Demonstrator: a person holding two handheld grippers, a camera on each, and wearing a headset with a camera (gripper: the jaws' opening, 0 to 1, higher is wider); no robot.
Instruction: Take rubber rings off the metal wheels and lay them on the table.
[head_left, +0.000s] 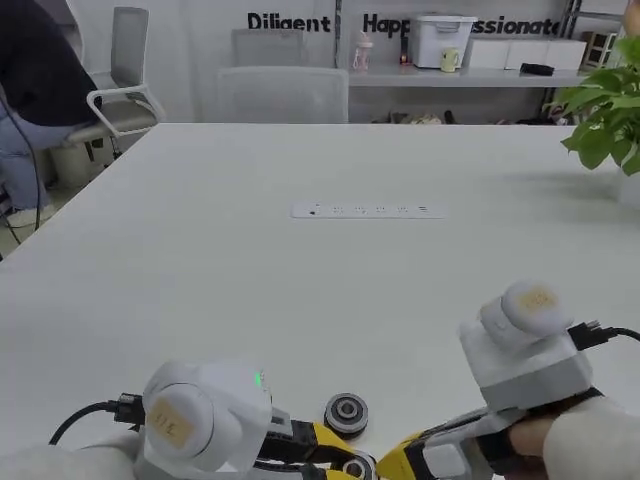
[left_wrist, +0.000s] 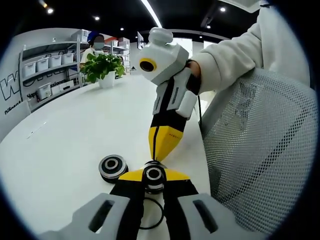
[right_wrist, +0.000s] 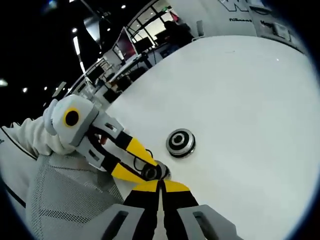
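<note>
My left gripper (head_left: 340, 458) (left_wrist: 153, 178) is shut on a small metal wheel (head_left: 357, 467) (left_wrist: 153, 173) (right_wrist: 150, 172) just above the white table (head_left: 320, 280), at its near edge. The right gripper (head_left: 395, 462) (right_wrist: 160, 184) (left_wrist: 159, 159) has its jaws together, tips against that wheel's rim; whether they pinch its rubber ring is unclear. A second wheel (head_left: 346, 410) (left_wrist: 113, 166) (right_wrist: 180, 142), with a black ring around it, lies flat on the table close beside the tips. A thin loose black ring (left_wrist: 161, 217) lies under my left jaws.
A white power strip (head_left: 366, 210) lies at mid-table. A potted plant (head_left: 605, 110) stands at the far right edge. Chairs (head_left: 283, 95) line the far side, and a mesh chair (left_wrist: 260, 150) is close behind the grippers. A person (left_wrist: 92, 47) stands far off.
</note>
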